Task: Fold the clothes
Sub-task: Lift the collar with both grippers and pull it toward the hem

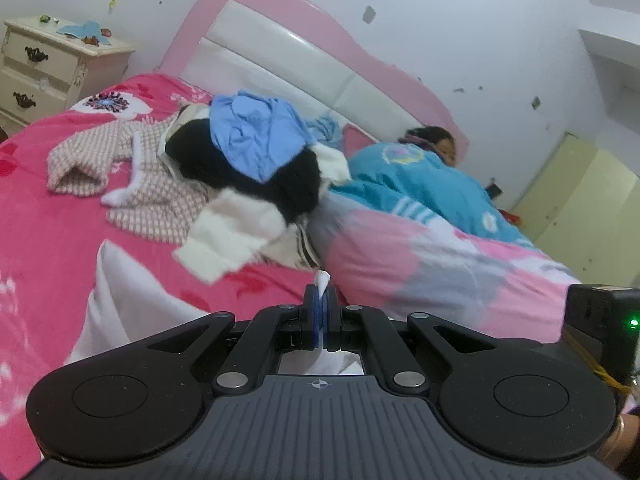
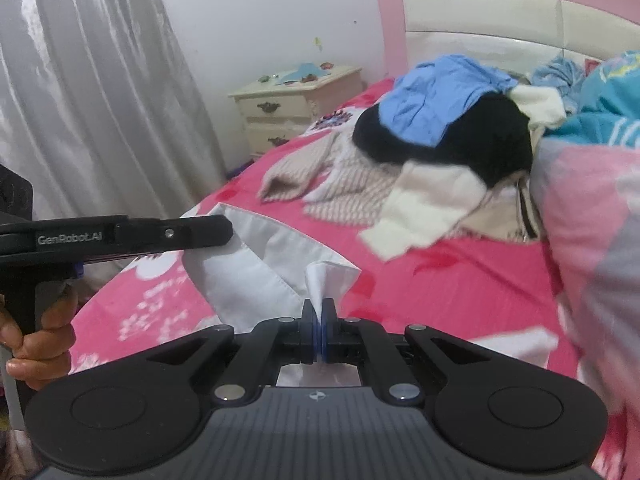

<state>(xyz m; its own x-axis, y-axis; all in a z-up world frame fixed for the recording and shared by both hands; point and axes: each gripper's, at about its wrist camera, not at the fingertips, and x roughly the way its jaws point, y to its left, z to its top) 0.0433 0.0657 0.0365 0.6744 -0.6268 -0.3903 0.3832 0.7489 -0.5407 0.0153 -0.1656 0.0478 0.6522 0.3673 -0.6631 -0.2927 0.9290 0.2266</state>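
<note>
Now both grippers are clamped on the same thin white cloth garment [image 2: 256,264], which hangs stretched between them above the near edge of the pink flowered bedspread [image 1: 52,216]. The left gripper [image 1: 321,298] pinches one small corner of it, and the right gripper [image 2: 318,312] pinches another fold; in the right view the left one appears from the side, held by a hand [image 2: 38,340].

To do this step well, I think the two corners should stay level and the cloth tight, then come down flat on the free pink area near the edge, away from the pile.

That pile of black, white and blue clothes [image 1: 256,160] lies toward the middle of the bed, on a beige checked garment [image 1: 120,160]. A person in a turquoise robe [image 1: 420,184] lies near the pink and white headboard [image 1: 280,56]. A cream bedside cabinet [image 1: 48,68] stands at the far corner, and a grey curtain [image 2: 100,80] hangs beside it.
</note>
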